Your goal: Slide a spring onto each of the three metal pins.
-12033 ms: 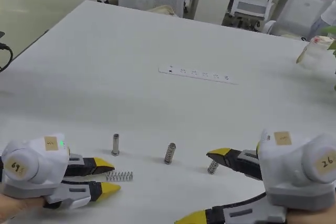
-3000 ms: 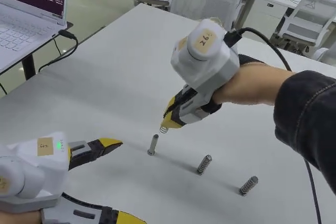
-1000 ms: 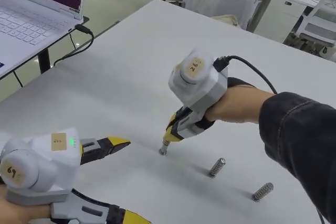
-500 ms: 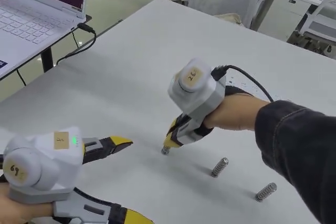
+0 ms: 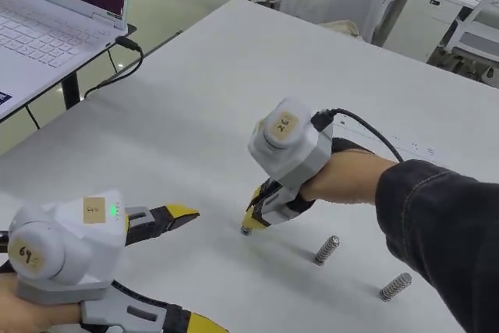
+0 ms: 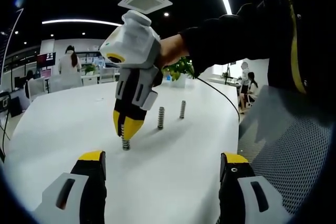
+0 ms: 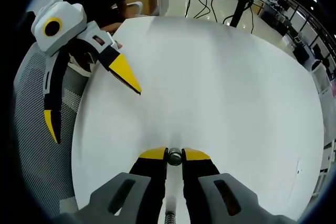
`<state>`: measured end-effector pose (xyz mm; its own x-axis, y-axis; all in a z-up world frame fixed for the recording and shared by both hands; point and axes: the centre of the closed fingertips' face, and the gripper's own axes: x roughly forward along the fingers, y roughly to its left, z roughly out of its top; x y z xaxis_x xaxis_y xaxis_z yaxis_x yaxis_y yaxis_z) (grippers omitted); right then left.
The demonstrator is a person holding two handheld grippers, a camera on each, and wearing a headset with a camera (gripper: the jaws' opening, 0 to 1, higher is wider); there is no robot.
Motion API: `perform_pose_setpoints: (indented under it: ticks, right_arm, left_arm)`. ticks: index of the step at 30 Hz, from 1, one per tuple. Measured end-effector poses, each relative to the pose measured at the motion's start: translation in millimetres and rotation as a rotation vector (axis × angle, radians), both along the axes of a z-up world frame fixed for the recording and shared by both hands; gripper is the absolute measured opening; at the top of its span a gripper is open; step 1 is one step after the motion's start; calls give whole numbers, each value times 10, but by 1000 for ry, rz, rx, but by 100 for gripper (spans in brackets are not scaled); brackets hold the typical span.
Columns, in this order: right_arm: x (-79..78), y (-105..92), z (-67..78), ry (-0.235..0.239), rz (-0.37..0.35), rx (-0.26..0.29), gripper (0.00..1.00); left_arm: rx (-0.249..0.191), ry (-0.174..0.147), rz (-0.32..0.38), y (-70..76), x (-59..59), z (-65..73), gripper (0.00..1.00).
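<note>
at the left, we hold the left gripper (image 5: 196,267) low over the table (image 5: 234,99), jaws spread wide and empty; further right, the right gripper (image 5: 251,222) points steeply down, jaws pinching the spring (image 6: 125,141) over the upright pin (image 5: 246,231); the pin's long axis runs straight below these tips, so we judge the push goes down along it; rightmost, the second pin (image 5: 326,249) and third pin (image 5: 395,286) already wear springs
</note>
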<state>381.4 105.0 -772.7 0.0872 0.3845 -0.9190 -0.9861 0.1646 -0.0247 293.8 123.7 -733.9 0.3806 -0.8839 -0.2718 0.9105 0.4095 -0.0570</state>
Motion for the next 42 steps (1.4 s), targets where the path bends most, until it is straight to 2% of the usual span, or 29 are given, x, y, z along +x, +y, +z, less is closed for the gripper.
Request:
perform_pose_setpoints:
  ticks: [10, 21, 33, 42]
  right_arm:
    - [8, 5, 5, -1, -1, 9, 9]
    - [-21, -17, 27, 16, -12, 36, 19]
    - [-48, -49, 59, 15, -30, 71, 40]
    - [-16, -77, 109, -8, -61, 128, 62]
  left_arm:
    - [-3, 5, -1, -1, -3, 5, 86]
    - [-4, 12, -5, -7, 10, -19, 87]
    - [-2, 13, -11, -27, 9, -15, 87]
    - [2, 14, -18, -48, 18, -14, 87]
